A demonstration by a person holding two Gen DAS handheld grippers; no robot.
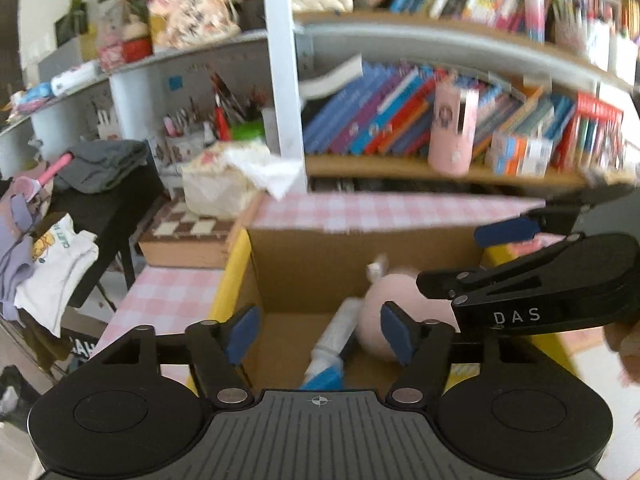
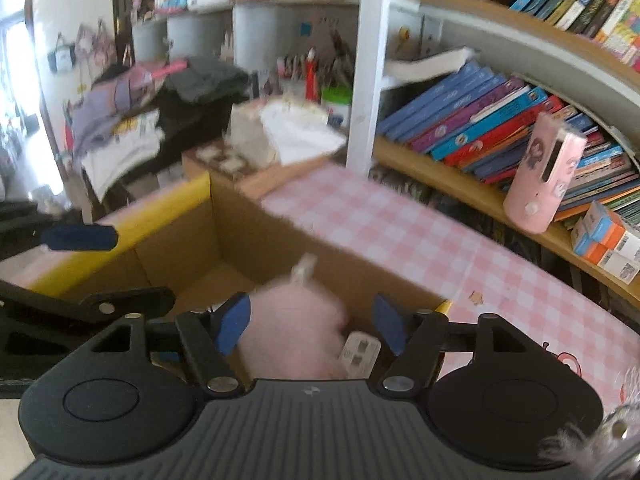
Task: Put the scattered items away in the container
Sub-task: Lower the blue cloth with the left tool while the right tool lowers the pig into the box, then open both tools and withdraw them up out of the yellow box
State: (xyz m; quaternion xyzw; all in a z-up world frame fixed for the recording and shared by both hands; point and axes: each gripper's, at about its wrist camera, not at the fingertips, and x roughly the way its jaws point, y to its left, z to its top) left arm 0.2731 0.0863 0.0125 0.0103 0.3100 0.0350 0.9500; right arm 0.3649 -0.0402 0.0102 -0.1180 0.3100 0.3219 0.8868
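Observation:
An open cardboard box (image 1: 304,264) with yellow flaps stands on the pink checked tablecloth (image 1: 168,300). Inside it lie a fluffy pink plush (image 1: 384,300) and a white tube with a blue end (image 1: 332,340). My left gripper (image 1: 320,330) is open and empty above the box's near part. My right gripper (image 2: 310,322) is open over the box (image 2: 256,240), its jaws standing either side of the pink plush (image 2: 292,328) without touching it. A white tag (image 2: 360,354) lies beside the plush. The right gripper also shows in the left wrist view (image 1: 496,248).
A bookshelf (image 1: 440,168) packed with books runs behind the table, with a pink cup (image 1: 454,132) on it. A chessboard box (image 1: 188,236) with a tissue pack sits left of the cardboard box. A black stand with clothes (image 1: 100,184) is further left.

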